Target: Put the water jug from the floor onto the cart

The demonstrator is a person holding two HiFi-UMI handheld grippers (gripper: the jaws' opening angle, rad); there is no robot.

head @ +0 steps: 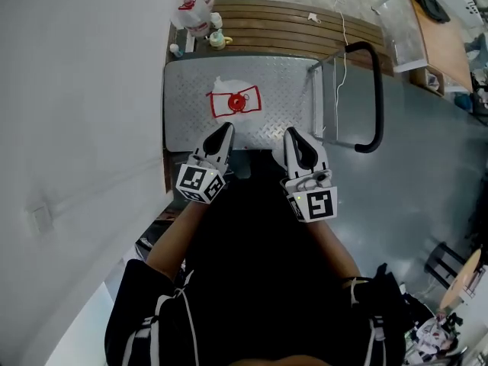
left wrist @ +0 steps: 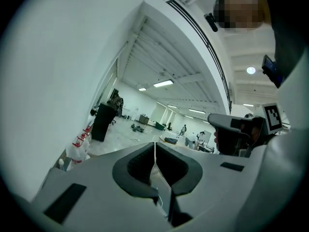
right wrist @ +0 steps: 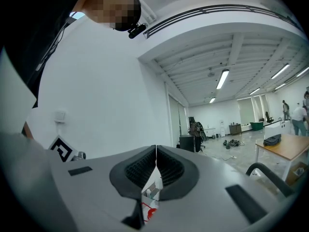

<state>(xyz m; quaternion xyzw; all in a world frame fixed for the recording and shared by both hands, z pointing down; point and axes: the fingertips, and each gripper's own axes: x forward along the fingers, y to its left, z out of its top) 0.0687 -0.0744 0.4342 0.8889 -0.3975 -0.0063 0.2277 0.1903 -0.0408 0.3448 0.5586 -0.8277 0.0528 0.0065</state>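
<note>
Left gripper (head: 224, 130): one, held over the near edge of the cart; its own view shows the jaws (left wrist: 154, 145) closed tip to tip with nothing between them.
Marker cubes: two, one at the back of each gripper, the left (head: 201, 183) and the right (head: 314, 203).
Water jug (head: 235, 101): one, clear with a red handle and cap, standing upright on the cart deck just ahead of both grippers and between their tips, touched by neither.
Cart (head: 191, 120): one, a grey tread-plate platform ahead of and below both grippers.
Spare jugs (head: 195, 4): a cluster by the white wall, well beyond the left gripper and past the cart's far end; at least two, the exact count unclear.
Right gripper (head: 293, 134): one, level with the left and near it; jaws (right wrist: 156, 149) pressed together and empty, with a sliver of the red-and-white jug (right wrist: 149, 202) showing below them.
Cart handle (head: 376, 97): one black loop, ahead and to the right of the right gripper.
</note>
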